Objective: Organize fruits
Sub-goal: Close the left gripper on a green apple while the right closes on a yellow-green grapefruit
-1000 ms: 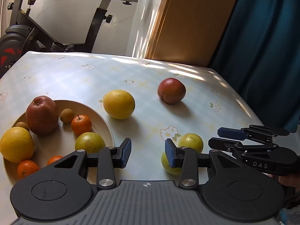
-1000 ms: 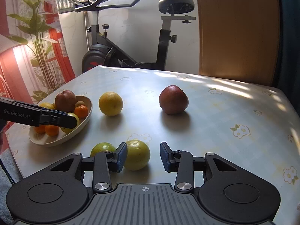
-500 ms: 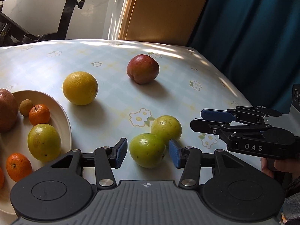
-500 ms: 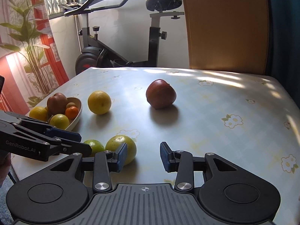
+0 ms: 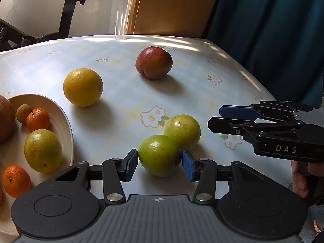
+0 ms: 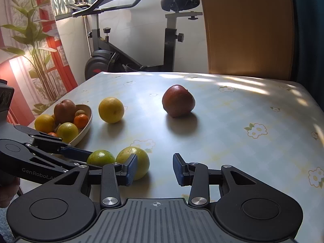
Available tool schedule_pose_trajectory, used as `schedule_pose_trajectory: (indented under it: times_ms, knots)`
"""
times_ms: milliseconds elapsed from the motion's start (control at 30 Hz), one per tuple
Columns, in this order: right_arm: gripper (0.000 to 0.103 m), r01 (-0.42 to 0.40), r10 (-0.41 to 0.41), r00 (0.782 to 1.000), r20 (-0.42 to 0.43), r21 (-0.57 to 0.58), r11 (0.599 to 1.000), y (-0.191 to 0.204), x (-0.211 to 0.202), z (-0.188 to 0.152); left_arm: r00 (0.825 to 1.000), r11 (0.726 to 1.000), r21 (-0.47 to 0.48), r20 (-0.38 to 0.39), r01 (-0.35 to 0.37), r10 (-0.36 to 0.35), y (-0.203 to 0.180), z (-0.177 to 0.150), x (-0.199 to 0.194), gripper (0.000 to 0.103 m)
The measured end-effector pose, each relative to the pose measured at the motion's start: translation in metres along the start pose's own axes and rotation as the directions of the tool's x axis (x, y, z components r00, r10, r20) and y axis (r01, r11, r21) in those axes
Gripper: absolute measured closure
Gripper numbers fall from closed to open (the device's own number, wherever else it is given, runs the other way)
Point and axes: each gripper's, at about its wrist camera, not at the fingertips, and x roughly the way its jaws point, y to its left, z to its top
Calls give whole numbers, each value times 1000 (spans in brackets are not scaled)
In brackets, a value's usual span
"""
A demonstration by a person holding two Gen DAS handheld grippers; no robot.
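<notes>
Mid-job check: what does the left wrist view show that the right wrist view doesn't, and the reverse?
Only the left wrist view: the left gripper open around the nearer green fruit, and the teal curtain.
Only the right wrist view: the potted plant, the exercise bike's seat, and the open right gripper.
Both: the plate, loose orange, red apple and farther green fruit.

Each handheld tool, the left gripper (image 5: 160,167) and the right gripper (image 6: 155,170), is matte black plastic with a ribbed grey base, round side discs, silver screws and blue ribbed finger pads (image 5: 187,168). White lettering reads "DAS" on the right one and "GenRobot.AI" on the left. Bare skin of the person's right hand (image 5: 301,179) shows at its handle.
</notes>
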Motion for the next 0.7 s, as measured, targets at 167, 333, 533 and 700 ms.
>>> schedule_pose_trajectory:
  times_ms: [167, 333, 533, 700]
  knots:
    - [67, -9, 9, 1000, 3, -8, 1000, 3, 1, 1, 1000, 1000, 0, 8, -21, 21, 1, -1, -2, 53]
    - [66, -25, 25, 1000, -1, -11, 1000, 7, 2, 0, 998, 999, -11, 35, -51, 51, 5, -5, -14, 53]
    - [59, -47, 47, 999, -5, -33, 998, 16, 11, 0, 991, 993, -54, 77, -103, 107, 16, -7, -31, 53]
    - [53, -56, 54, 998, -24, -68, 996, 26, 26, 0, 980, 986, -82, 120, -148, 157, 22, -5, -46, 53]
